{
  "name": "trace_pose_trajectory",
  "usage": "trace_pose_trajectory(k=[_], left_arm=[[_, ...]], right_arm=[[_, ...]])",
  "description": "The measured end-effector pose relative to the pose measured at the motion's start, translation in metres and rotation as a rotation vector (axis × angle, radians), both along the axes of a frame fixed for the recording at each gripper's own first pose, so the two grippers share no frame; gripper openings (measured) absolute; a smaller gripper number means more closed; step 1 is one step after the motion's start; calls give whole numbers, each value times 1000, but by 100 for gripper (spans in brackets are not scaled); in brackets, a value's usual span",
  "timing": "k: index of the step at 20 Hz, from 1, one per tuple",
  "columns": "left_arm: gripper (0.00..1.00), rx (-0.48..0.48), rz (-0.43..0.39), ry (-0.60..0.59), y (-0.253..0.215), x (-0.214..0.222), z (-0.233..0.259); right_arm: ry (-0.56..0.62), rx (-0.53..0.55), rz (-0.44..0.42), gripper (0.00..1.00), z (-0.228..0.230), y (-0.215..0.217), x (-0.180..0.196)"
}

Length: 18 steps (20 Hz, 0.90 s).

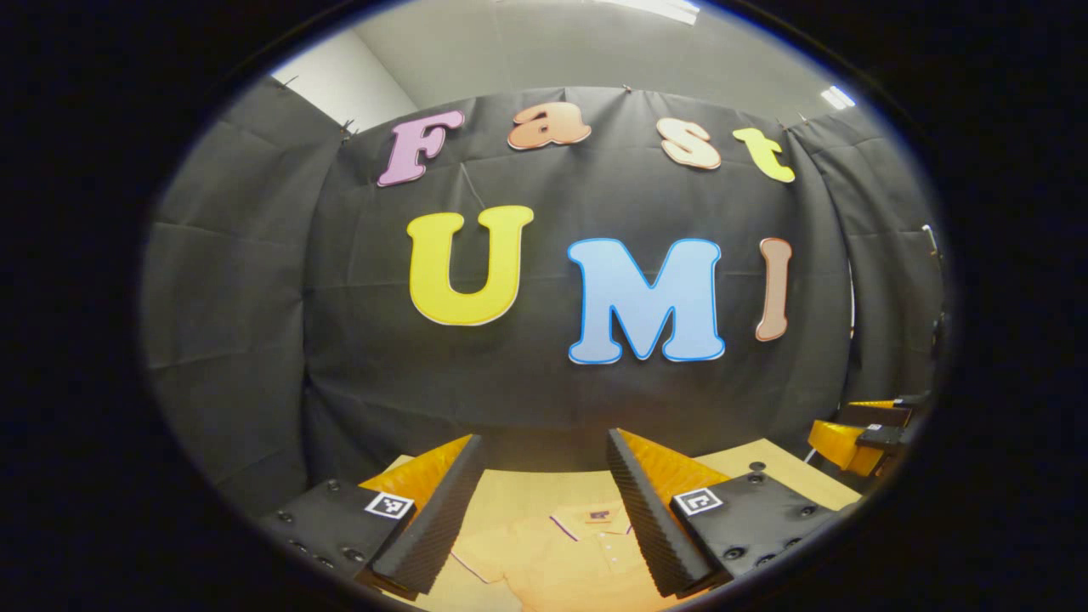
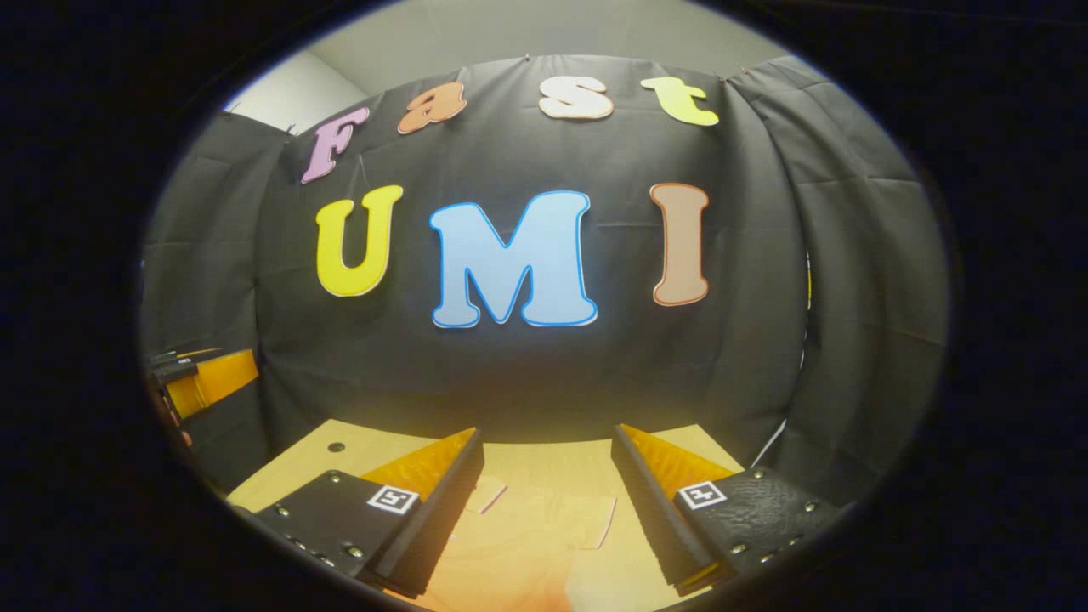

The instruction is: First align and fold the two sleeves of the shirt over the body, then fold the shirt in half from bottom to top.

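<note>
A pale orange polo shirt [image 1: 552, 552] lies flat on the wooden table [image 1: 765, 467], collar toward the booth wall, seen between the fingers of my left gripper [image 1: 544, 446]. That gripper is open above the shirt, holding nothing. At the right edge of the left gripper view the right gripper [image 1: 858, 438] shows farther off. In the right gripper view, my right gripper [image 2: 548, 438] is open above a sleeve [image 2: 586, 518] of the shirt [image 2: 527, 544] with nothing between its fingers. The left gripper [image 2: 200, 378] appears at the far left of this view.
The black cloth booth wall [image 1: 544, 391] rises just behind the table's far edge. A small dark hole [image 2: 336, 446] marks the tabletop at the left, and another dark hole [image 1: 756, 466] lies at the right in the left gripper view.
</note>
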<state>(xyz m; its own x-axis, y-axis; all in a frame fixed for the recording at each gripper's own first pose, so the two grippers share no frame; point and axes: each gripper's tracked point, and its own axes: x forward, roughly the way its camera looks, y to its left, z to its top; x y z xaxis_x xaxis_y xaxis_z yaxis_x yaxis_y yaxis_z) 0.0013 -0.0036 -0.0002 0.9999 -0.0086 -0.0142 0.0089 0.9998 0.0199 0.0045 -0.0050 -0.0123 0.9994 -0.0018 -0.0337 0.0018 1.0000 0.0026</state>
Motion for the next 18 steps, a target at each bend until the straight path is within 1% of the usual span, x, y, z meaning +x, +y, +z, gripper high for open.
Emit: trace_pose_trajectory(k=[4,7,10,14,18], left_arm=[[95,0,2,5,1,0,-2],[95,3,1,10,1,1,-4],[94,8,5,15,5,2,-6],[95,17,19,19,13,2,-8],[95,29,42,30,22,4,-11]], right_arm=[[28,-10,6,95,-13,-1,7],[91,-17,16,95,-41,-4,23],[160,-27,15,95,-73,-12,47],[288,-23,12,96,-128,-26,80],[409,-12,-12,96,-185,-44,100]])
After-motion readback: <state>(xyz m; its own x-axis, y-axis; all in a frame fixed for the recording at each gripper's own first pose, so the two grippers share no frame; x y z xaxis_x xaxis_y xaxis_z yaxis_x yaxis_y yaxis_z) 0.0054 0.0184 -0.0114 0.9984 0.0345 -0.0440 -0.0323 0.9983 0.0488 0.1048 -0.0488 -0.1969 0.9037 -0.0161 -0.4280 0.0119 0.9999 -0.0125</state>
